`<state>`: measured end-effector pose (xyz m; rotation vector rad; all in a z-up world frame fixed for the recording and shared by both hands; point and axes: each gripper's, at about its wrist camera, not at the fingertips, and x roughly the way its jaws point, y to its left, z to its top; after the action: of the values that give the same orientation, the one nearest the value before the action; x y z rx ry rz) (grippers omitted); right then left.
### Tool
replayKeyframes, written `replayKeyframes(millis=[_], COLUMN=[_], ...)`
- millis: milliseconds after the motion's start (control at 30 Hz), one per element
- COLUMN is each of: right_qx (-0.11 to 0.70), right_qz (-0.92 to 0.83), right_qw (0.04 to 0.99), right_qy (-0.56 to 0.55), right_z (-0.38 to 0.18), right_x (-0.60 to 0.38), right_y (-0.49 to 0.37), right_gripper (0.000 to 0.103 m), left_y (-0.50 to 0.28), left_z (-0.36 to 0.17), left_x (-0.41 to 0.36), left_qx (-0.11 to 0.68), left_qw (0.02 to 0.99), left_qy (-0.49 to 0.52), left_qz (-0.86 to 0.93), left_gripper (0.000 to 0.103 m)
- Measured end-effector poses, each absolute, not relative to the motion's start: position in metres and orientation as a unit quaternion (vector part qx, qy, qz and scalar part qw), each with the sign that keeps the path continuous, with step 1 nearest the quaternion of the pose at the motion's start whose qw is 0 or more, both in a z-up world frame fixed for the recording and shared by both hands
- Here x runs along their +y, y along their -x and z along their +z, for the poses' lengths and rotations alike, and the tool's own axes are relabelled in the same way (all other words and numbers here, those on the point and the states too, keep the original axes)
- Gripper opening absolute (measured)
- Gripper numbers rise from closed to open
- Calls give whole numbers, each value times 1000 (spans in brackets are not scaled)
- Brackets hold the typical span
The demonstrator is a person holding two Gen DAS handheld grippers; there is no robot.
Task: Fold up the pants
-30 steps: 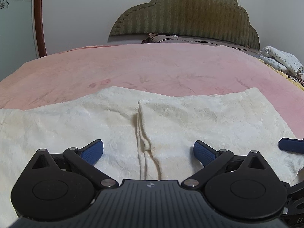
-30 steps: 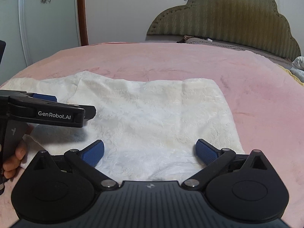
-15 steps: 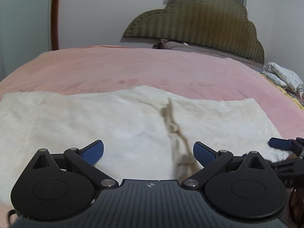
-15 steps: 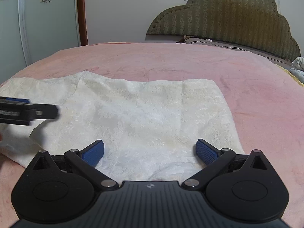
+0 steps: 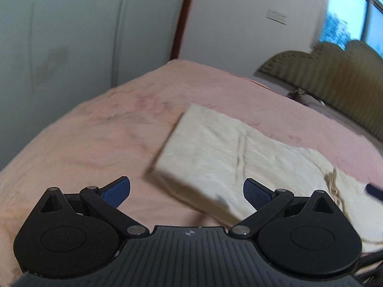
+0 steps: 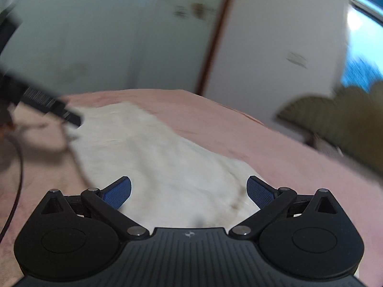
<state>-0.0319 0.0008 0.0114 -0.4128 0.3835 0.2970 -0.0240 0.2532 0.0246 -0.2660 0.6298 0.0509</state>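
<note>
One bed (image 5: 100, 143) carries one pair of pants (image 5: 239, 157), lying flat as a long cream strip, apparently already folded lengthwise. Step in hand, as judged: the approach to the strip's end for a crosswise fold. The next move calls for both claws to close on one end and carry it over the other. Two claws are in view. The left claw (image 5: 186, 192) stands apart and empty beside the near end. The right claw (image 6: 189, 192) stands apart and empty over the cloth.
</note>
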Motion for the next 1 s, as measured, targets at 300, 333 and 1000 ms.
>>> replayKeyframes(millis=[300, 333, 1000], right_qx=[191, 192, 198], right_qz=[164, 161, 310], right_qw=[910, 912, 917], right_qy=[330, 326, 155], right_z=[-24, -24, 54], right_x=[78, 80, 42], right_y=[12, 7, -38], right_gripper=[103, 103, 84], left_y=[6, 2, -77], left_z=[1, -3, -20], left_x=[296, 296, 299], left_qx=[372, 372, 345], left_qw=[862, 856, 812], left_qy=[337, 351, 467], left_qz=[-64, -66, -65], left_gripper=[101, 101, 69])
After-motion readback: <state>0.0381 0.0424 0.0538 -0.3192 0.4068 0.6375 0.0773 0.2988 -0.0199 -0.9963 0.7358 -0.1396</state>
